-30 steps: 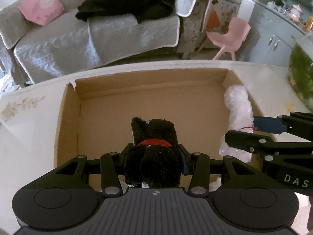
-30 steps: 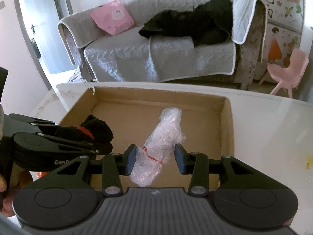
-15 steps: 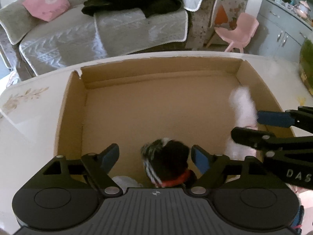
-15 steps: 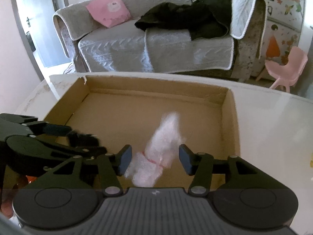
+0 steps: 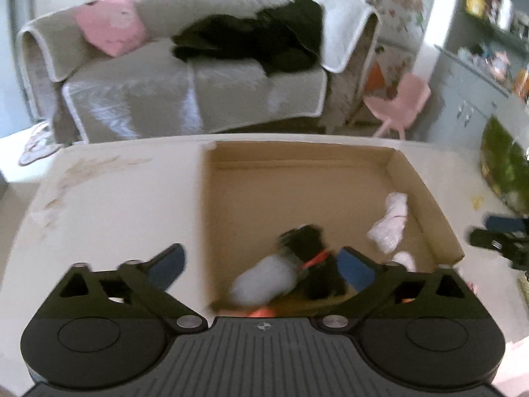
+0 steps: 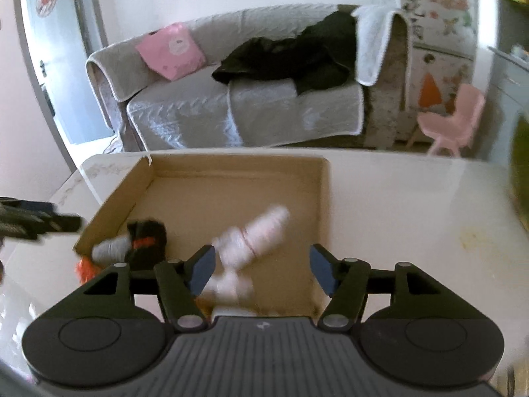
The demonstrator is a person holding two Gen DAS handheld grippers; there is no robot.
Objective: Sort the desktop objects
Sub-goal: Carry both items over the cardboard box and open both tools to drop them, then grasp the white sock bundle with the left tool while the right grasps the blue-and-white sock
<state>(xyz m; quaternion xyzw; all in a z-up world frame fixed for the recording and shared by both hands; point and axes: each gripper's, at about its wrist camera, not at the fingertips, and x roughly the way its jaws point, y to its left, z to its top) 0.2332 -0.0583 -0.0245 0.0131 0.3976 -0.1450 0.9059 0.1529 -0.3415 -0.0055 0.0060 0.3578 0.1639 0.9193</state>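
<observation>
An open cardboard box (image 5: 420,178) (image 6: 325,198) stands on a white table. A black plush toy with a red collar (image 5: 310,248) (image 6: 147,241) lies in the box at its near left corner, next to a grey-white soft piece (image 5: 264,281). A bundle of clear plastic wrap (image 5: 390,228) (image 6: 254,235) lies in the box on the right. My left gripper (image 5: 261,264) is open and empty, above the box's near left edge. My right gripper (image 6: 261,269) is open and empty, above the plastic bundle. Both views are blurred by motion.
The white table (image 5: 115,205) (image 6: 413,205) extends on both sides of the box. An orange object (image 6: 84,269) lies outside the box's near left corner. A grey sofa (image 6: 231,109), a pink child's chair (image 5: 400,102) and a green tank (image 5: 506,165) stand beyond.
Both grippers opened and let go: the plush toy and the plastic bundle dropped into the box. Both grippers pulled back, the left one shifting left.
</observation>
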